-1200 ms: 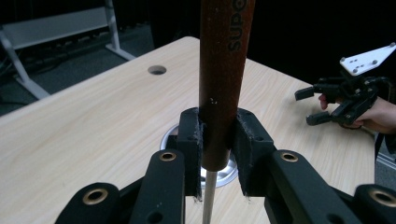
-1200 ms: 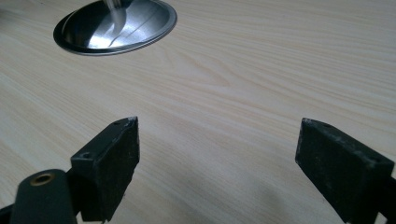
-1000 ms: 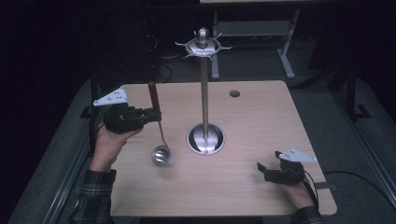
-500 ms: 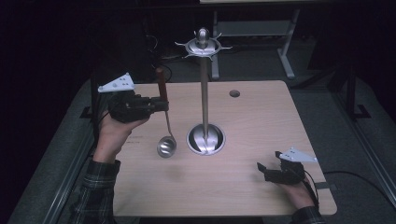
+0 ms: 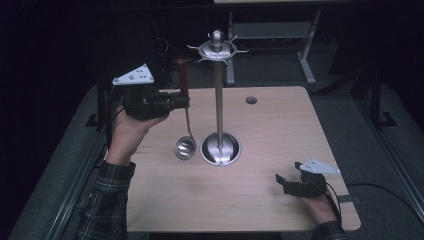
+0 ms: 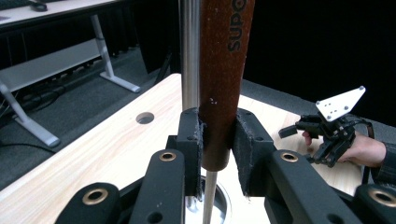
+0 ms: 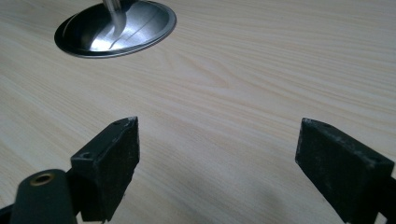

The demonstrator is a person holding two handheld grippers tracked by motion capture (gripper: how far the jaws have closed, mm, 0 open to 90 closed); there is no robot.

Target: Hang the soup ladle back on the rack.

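One ladle [image 5: 185, 135], one stand [image 5: 219, 100], two grippers. The left gripper [image 5: 182, 102], near the table's [image 5: 280, 130] left edge, clamps the ladle's brown handle and has lifted it higher than half a second ago, bowl beside the stand's base. The right gripper [image 5: 281, 181], jaws wide, rests unmoved near the front right corner.

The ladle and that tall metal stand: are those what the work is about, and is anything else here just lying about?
In use:
ladle, its brown handle clamped upright in the left tongs
metal hook stand, close beside it

Idle:
right tongs, open, low over the table near its right front corner
round hole in the tabletop
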